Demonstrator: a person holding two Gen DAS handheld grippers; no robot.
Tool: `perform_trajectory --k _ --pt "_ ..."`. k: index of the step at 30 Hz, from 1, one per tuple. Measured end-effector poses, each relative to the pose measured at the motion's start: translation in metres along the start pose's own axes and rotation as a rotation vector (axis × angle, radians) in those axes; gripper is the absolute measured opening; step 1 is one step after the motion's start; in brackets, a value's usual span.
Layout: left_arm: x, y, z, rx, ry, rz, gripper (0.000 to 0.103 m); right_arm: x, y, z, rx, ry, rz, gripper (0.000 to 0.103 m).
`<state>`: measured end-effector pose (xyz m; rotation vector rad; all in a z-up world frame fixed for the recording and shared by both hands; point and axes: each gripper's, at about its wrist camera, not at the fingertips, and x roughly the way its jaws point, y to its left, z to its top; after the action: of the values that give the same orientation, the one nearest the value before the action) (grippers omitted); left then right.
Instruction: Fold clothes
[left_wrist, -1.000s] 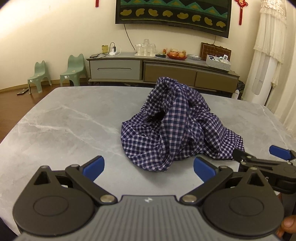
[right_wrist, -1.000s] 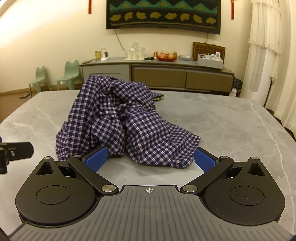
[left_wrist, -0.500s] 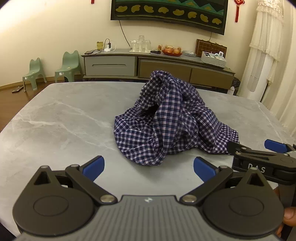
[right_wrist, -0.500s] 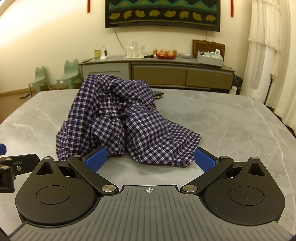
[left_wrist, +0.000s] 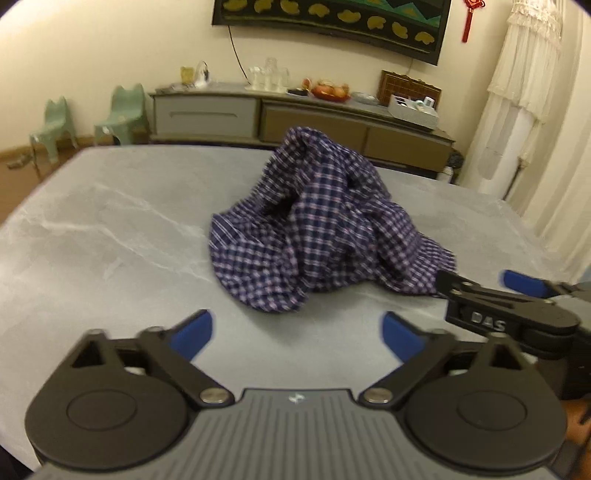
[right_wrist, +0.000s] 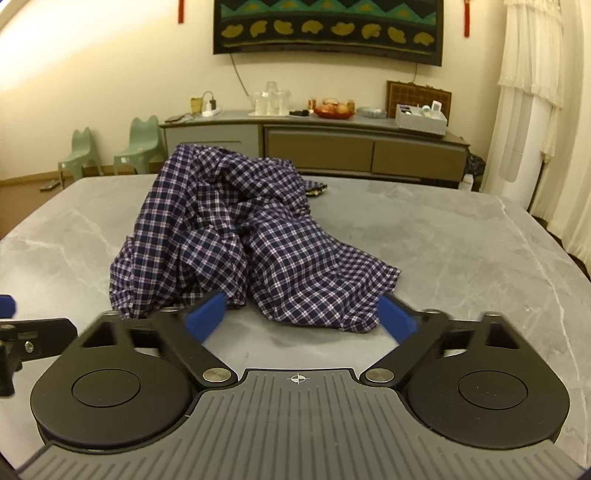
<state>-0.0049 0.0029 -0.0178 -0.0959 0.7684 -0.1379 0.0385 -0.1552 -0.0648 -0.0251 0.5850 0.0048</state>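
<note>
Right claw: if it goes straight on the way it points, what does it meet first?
Probably the crumpled navy checked shirt: its near hem lies just ahead of the right claw, whose jaws are closing with nothing between them. Depth is unclear; it could touch the grey marble table first.

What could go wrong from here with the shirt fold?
1. The checked shirt sits in a tall crumpled heap with no clear edge, so a grab may catch several layers and drag the whole pile.
2. Both tools are closing with nothing between the jaws; the right tool sits at the hem, the left tool short of the cloth, so a pinch now likely misses.
3. The tools sit close together and could collide.
</note>
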Motion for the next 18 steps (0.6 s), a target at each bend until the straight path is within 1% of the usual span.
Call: perform_trajectory --k 1,2,4,5,6,7,10,18 --pt "0.0 0.0 0.0 0.0 0.007 -0.015 0.053 0.001 0.0 0.0 -0.002 0.008 0.008 0.052" --pt "-0.001 -0.001 0.0 0.009 0.01 -0.022 0.044 0.002 0.0 0.0 -0.002 0.014 0.017 0.044" --pt "-0.002 -0.005 -0.002 0.036 0.005 -0.015 0.016 0.002 0.001 -0.001 -0.006 0.018 0.036 0.014" --pt "-0.003 -0.006 -0.002 0.045 0.001 -0.015 0.009 0.002 0.002 -0.001 -0.009 0.018 0.046 0.009" --pt "-0.005 -0.007 -0.003 0.052 -0.005 -0.017 0.001 0.001 0.003 -0.001 -0.014 0.015 0.054 0.007" --pt "-0.006 -0.009 -0.003 0.059 -0.011 -0.02 0.001 -0.001 0.004 -0.001 -0.023 0.008 0.053 0.004" --pt "-0.008 -0.013 -0.003 0.079 -0.036 -0.015 0.0 -0.004 0.004 0.0 -0.034 -0.004 0.053 0.001" --pt "-0.011 -0.012 -0.002 0.076 -0.051 0.0 0.0 -0.006 0.004 0.002 -0.03 -0.01 0.05 0.001"
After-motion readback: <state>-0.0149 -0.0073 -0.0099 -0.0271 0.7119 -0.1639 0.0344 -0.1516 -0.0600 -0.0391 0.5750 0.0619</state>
